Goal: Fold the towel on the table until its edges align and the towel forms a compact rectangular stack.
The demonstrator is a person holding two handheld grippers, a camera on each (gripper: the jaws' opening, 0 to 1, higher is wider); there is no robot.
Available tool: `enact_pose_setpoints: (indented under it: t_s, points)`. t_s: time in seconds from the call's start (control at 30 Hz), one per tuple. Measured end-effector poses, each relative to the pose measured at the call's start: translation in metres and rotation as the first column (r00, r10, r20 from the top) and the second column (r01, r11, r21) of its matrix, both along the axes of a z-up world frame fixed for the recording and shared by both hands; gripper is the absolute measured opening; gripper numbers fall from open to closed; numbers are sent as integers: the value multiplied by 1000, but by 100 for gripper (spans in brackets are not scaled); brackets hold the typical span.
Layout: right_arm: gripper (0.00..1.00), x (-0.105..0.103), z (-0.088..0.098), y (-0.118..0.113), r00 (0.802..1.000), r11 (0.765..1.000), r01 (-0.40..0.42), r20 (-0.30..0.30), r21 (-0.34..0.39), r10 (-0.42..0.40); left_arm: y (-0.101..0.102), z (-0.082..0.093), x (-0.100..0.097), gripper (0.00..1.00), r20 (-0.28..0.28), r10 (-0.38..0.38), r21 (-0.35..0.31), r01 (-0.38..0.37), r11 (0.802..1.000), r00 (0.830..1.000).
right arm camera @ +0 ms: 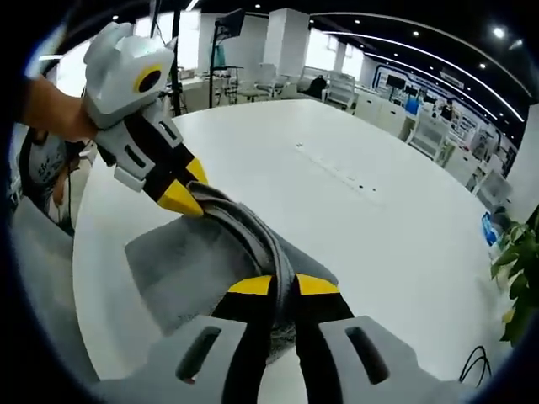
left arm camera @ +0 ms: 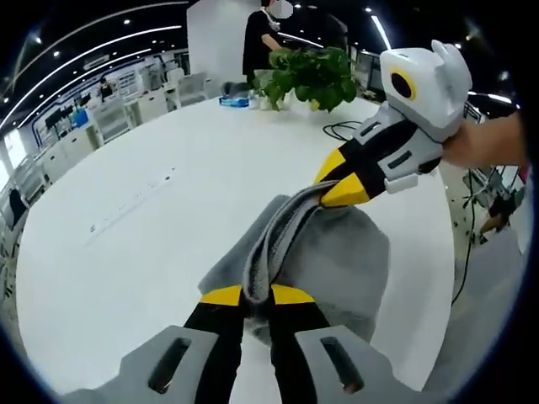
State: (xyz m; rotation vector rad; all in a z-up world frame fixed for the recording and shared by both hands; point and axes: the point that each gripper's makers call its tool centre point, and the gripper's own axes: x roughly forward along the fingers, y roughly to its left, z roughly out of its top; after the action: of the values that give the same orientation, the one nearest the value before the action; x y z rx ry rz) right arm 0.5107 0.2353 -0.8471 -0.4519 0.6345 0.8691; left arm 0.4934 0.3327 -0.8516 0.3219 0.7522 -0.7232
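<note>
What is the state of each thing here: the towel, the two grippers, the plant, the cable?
towel: grey, partly folded, one edge lifted off the table
left gripper: shut on towel
right gripper: shut on towel
plant: upright, leafy
cable: loose on table

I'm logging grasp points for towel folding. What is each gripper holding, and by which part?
Both hold the grey towel. The left gripper and the right gripper are each shut on an end of the same bunched, folded edge, lifted off the white table.
</note>
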Motion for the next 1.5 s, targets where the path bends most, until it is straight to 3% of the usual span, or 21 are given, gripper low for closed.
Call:
enact_pose_setpoints:
  t_s: [0.23,0.43,0.6,0.77,0.9,0.93,1.03,1.13,1.2,1.27,1.43,1.5]
  points:
    - [9,6,-10,-7,996,996,89,-6,19,-89,-2,-11,4,11,8,1,-5,-1,1000,1000]
    - [12,10,-2,-10,985,982,171,-16,79,-170,-3,-13,7,13,58,-26,20,25,1000,998]
    - [10,19,11,-16,976,972,207,40,112,-213,2,-11,12,17,105,-45,41,41,998,993]
    - [8,15,16,-16,977,972,205,40,116,-211,6,-4,15,20,145,-46,47,39,998,988]
    - [7,7,25,-10,980,979,156,103,131,-170,5,8,18,21,212,-50,46,41,998,976]
    - [5,4,21,-8,984,983,142,92,119,-154,3,12,16,21,217,-50,35,43,998,975]
    - [5,-1,1,-6,993,990,115,18,78,-117,-3,13,12,20,216,-62,11,61,998,975]
    - [12,0,-6,-8,993,993,111,26,47,-113,-9,4,1,20,170,-76,-1,77,997,982]
    - [14,2,-5,-9,992,990,125,23,66,-127,-11,-1,-5,20,154,-79,-1,80,997,985]
    - [16,0,-13,-11,990,988,140,-25,68,-139,-10,-7,-9,21,142,-79,3,79,997,987]
    - [17,3,-32,-16,993,994,112,-32,5,-112,-4,-14,-12,21,122,-46,11,45,999,991]
    - [19,2,-35,-15,991,992,122,-52,18,-121,1,-19,-10,20,110,-27,20,25,999,994]
